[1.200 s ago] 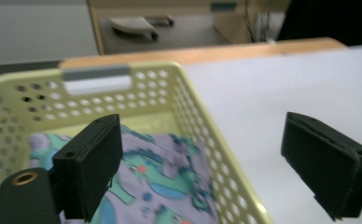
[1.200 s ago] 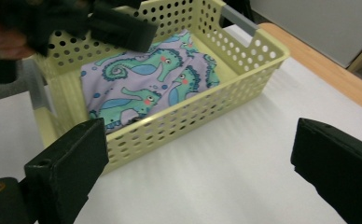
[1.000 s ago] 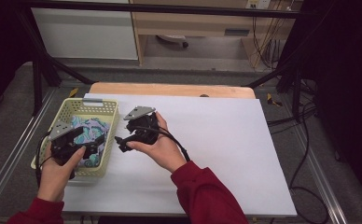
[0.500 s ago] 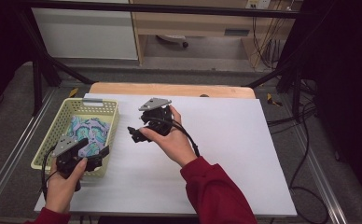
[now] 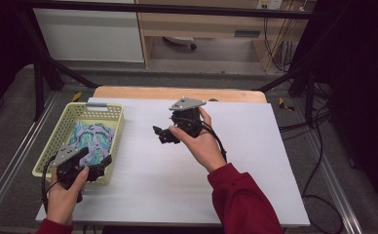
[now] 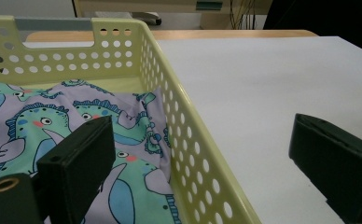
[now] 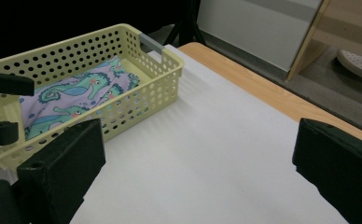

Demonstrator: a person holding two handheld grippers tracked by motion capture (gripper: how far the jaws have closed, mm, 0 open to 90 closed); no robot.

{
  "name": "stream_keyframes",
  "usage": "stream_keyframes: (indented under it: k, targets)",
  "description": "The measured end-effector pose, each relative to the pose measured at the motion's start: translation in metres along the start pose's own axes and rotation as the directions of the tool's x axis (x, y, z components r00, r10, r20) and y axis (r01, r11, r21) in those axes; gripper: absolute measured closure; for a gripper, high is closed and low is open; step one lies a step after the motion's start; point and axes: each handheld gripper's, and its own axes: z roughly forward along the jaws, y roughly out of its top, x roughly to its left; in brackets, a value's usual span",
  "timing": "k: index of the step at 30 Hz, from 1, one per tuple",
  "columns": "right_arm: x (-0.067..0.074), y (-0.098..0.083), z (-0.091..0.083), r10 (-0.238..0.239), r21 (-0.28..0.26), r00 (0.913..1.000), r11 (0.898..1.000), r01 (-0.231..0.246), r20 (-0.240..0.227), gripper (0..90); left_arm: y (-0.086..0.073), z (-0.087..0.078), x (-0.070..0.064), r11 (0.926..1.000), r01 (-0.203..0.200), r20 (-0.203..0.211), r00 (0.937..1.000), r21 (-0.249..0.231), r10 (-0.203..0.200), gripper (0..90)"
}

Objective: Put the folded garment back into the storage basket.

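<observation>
A patterned cloth [image 5: 92,141] lies inside the yellow basket [image 5: 110,146] at the table's [image 5: 255,161] left edge; the left gripper [image 5: 101,169] and right gripper [image 5: 161,134] both hold their jaws wide apart, gripping nothing.

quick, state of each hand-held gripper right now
Left hand-held gripper: open, empty, straddling the basket wall.
Right hand-held gripper: open, holding nothing.
</observation>
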Motion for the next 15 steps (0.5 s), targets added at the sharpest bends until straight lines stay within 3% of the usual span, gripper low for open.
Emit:
stream_keyframes:
  k: [15]
  targets:
    - [-0.042,-0.016,-0.041,0.045,-0.034,0.9975,0.998,-0.043,0.055,3.2,-0.002,0.001,0.000,0.9999,0.009,-0.011,0.9999,-0.011,-0.009,5.6]
